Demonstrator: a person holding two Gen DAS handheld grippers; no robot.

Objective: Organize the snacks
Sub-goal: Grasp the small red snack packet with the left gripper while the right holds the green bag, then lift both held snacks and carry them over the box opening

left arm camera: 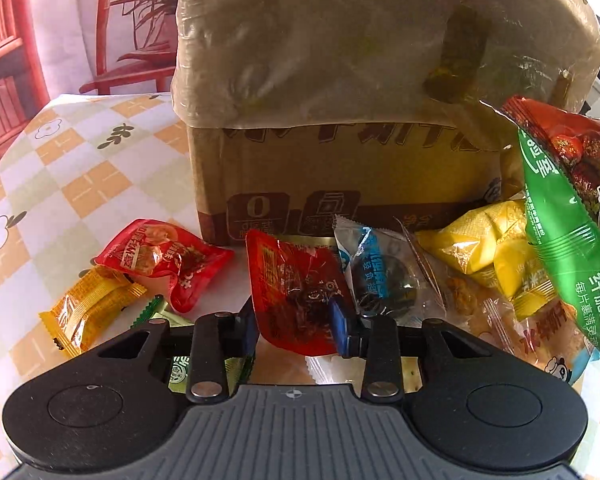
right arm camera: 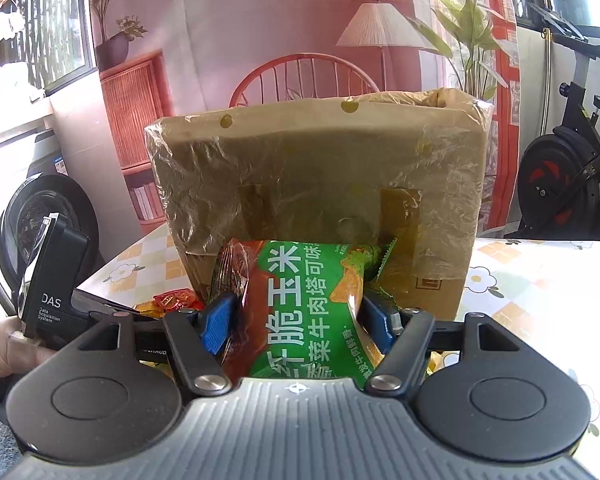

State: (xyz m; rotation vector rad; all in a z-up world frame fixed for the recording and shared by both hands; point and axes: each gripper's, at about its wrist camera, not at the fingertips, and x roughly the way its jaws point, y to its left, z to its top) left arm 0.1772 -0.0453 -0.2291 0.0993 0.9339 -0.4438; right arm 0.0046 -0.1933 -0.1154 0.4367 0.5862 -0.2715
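In the left wrist view my left gripper (left arm camera: 294, 326) is low over the table, its blue pads pressed on both sides of a red snack packet (left arm camera: 296, 280) that stands tilted up. A tall cardboard box (left arm camera: 340, 168) with a plastic liner folded over its rim stands just behind. My right gripper (right arm camera: 300, 320) is shut on a large green and red corn chip bag (right arm camera: 312, 304) held in front of the box (right arm camera: 316, 168). That bag (left arm camera: 564, 240) hangs at the right edge of the left wrist view.
Loose snacks lie on the checked tablecloth (left arm camera: 60, 184): another red packet (left arm camera: 164, 256), an orange packet (left arm camera: 88, 312), a small green one (left arm camera: 156, 312), a clear blue-printed wrapper (left arm camera: 376, 268), yellow packets (left arm camera: 484, 248). A hand (right arm camera: 4, 344) holds the other gripper's body (right arm camera: 52, 280). An exercise bike (right arm camera: 572, 168) stands off the table.
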